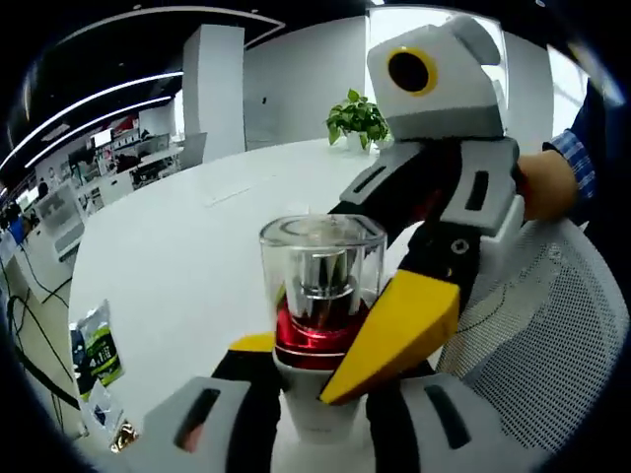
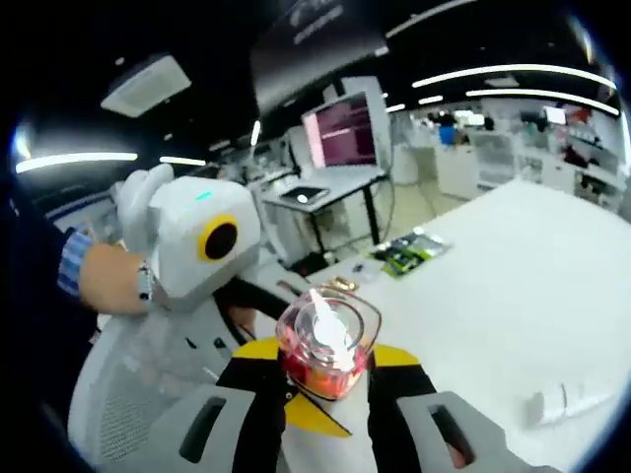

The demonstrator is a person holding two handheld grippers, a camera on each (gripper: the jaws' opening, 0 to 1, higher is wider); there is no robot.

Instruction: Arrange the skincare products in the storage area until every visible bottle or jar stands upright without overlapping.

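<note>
Left gripper (image 1: pixel 296 394) fingers grip the white base of an upright bottle (image 1: pixel 320 296) with a clear cap and red body, held above the white tabletop (image 1: pixel 197 246). Right gripper (image 2: pixel 320 394) fingers close on the same bottle (image 2: pixel 325 340); a white tube (image 2: pixel 567 402) lies right of it.

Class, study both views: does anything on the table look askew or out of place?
Yes. In the right gripper view a white tube lies flat on the white table instead of standing. The red bottle, pinched between both grippers, stands upright.
</note>
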